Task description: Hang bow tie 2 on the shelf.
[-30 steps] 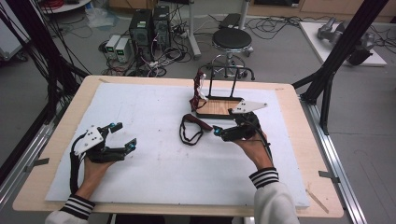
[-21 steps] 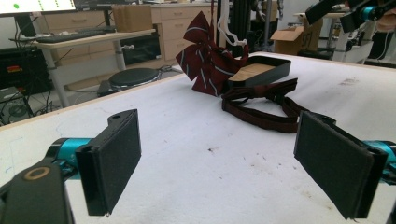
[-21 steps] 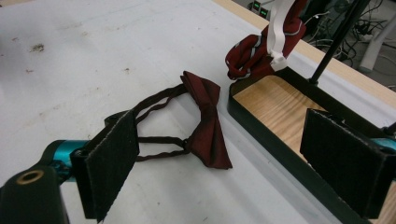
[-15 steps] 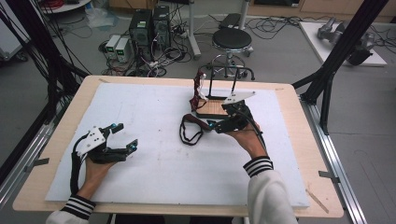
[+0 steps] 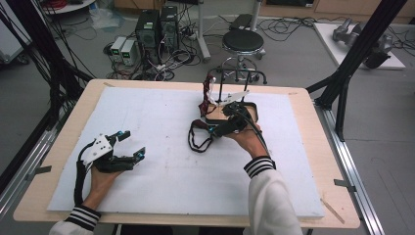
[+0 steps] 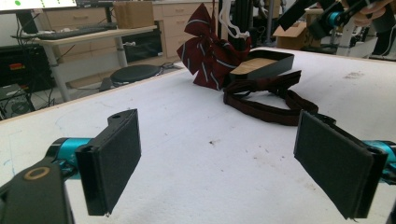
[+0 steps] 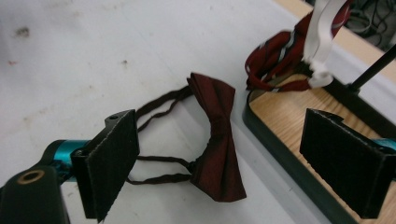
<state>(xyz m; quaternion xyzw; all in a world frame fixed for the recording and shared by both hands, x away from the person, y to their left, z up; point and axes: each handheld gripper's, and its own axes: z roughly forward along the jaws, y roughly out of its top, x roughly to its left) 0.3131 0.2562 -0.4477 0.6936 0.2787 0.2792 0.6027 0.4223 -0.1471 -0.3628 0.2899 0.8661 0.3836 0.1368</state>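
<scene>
White table mat: dark red bow tie lies flat with its strap looped, just beside the black-rimmed wooden stand base. Right gripper hovers over the tie, jaws released, holding nothing. Left gripper rests well apart, also spread and empty.

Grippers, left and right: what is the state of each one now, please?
Left gripper: open, holding nothing, above the white mat.
Right gripper: open, holding nothing, over the dark red bow tie.
</scene>
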